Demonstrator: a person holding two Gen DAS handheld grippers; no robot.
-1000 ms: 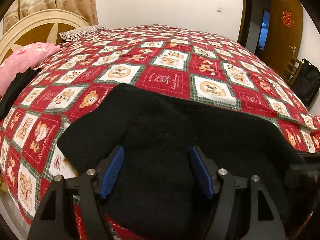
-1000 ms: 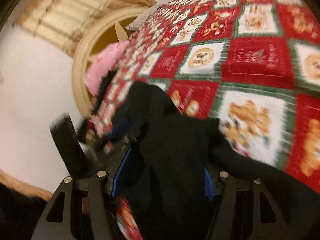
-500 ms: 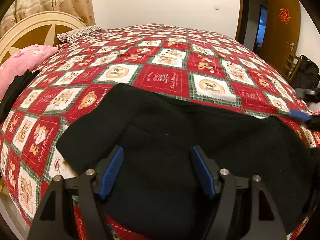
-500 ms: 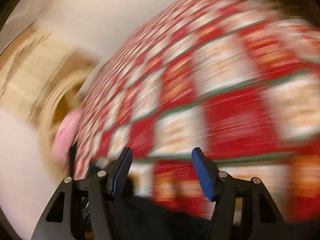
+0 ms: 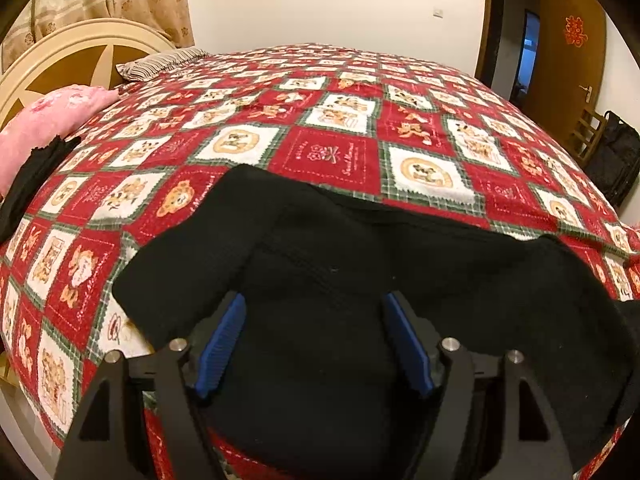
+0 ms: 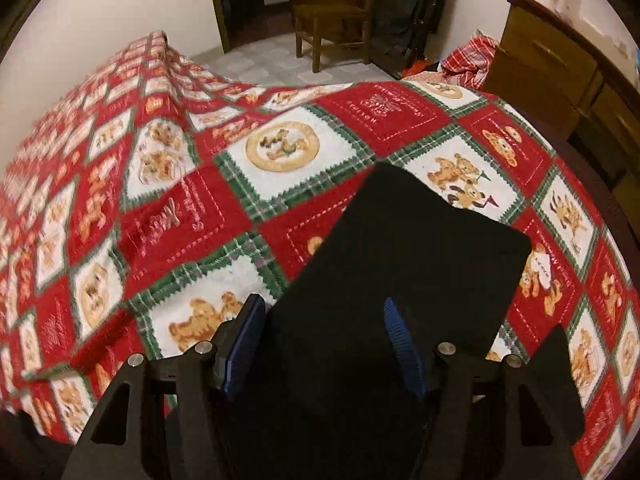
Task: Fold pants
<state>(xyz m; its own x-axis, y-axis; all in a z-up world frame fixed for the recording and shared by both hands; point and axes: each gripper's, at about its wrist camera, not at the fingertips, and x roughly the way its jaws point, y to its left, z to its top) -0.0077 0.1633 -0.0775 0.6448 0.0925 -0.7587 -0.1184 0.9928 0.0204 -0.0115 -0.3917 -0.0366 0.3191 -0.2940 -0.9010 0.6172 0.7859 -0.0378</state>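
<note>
1. Right claw (image 6: 324, 344) has swung from the headboard end to the pants' (image 5: 360, 280) other end; left claw (image 5: 316, 344) has not shifted.
2. Both claws stand spread, pads astride black cloth, pinching nothing.
3. Pants lie across the bed (image 5: 332, 152), near its edge.
4. Risk: closing on one layer only would skew the fold.

Bed (image 5: 332, 92) covered by red, white and green teddy-bear quilt (image 6: 280, 148). Black pants (image 5: 360, 264) lie spread along the near edge. Pink pillow (image 5: 48, 116), striped pillow (image 5: 160, 62) by the headboard; another dark garment (image 5: 28, 184) at left edge.
</note>
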